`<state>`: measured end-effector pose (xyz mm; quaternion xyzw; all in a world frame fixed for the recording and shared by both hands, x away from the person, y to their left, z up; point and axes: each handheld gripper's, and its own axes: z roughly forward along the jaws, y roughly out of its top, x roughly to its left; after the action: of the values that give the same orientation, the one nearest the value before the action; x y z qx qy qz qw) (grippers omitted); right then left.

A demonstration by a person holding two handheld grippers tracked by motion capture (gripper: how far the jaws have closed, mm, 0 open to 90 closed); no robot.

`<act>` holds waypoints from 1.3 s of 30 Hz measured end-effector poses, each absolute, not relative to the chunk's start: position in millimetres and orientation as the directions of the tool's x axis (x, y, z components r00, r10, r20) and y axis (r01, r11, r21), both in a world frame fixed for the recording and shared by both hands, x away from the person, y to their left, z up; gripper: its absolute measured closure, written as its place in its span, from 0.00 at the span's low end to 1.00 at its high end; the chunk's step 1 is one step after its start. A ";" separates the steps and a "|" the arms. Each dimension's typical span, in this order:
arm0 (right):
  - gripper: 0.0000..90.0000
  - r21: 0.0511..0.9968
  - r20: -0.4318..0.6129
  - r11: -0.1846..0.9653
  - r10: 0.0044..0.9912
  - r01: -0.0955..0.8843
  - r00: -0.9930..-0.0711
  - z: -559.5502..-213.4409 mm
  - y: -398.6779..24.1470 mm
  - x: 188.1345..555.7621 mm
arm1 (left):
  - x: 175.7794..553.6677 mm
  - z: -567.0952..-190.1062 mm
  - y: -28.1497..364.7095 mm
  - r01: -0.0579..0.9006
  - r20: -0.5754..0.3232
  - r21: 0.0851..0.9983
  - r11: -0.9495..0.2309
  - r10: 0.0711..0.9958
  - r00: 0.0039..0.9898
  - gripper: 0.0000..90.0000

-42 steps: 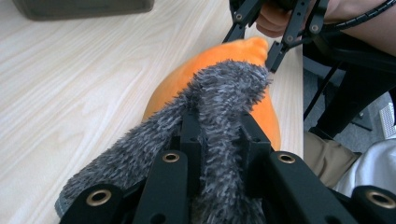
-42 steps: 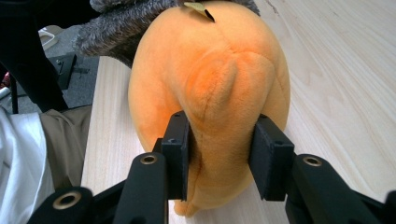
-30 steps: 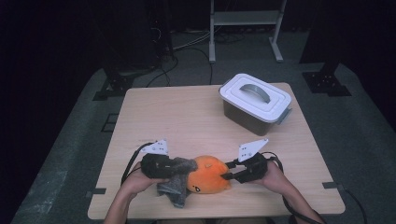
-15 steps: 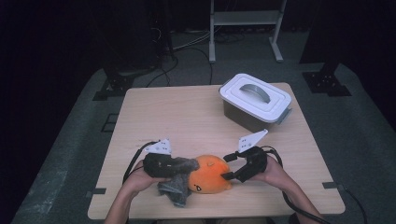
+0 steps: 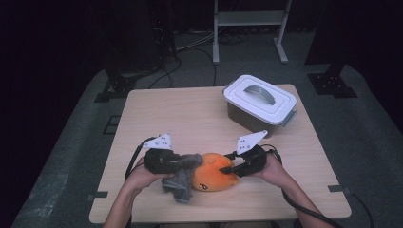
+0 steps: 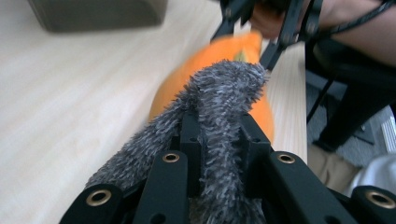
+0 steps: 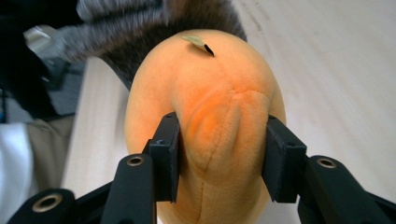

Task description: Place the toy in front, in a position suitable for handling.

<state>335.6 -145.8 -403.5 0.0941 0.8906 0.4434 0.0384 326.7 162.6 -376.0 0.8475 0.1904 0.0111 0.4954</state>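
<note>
White lidded bin [image 5: 259, 105] on wooden table [image 5: 180, 114], metal rack [image 5: 249, 19] behind

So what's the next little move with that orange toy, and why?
Probably draw the left claw gently away from the right claw. Its jaws are clamped on the grey fuzzy cloth draped against the orange plush toy, whose end the right claw pinches, jaws just closing. Pulling apart should slip the cloth off.

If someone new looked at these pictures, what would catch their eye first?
Probably the bright orange plush toy at the table's near edge, with the right gripper closed on one end. Next, the grey fuzzy cloth clamped in the left gripper, draped against the toy.
</note>
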 end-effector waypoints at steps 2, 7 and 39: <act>0.59 0.792 -0.020 0.602 0.201 0.107 -0.979 -401.9 -143.6 335.6 | 331.2 -369.3 156.9 0.301 -0.161 0.849 -0.434 0.331 0.930 0.84; 0.56 0.803 -0.001 0.586 0.182 0.108 -0.983 -409.0 -148.5 333.1 | 340.1 -378.6 136.8 0.317 -0.172 0.817 -0.481 0.320 0.932 0.84; 0.61 0.833 0.046 0.525 0.249 0.175 -0.967 -412.0 -151.0 330.3 | 330.7 -375.1 119.3 0.286 -0.169 0.830 -0.478 0.274 0.947 0.84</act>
<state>330.3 -151.0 -412.0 0.1216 0.8723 0.4720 0.0392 330.7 119.3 -375.1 0.8597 0.1628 -0.0066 0.4840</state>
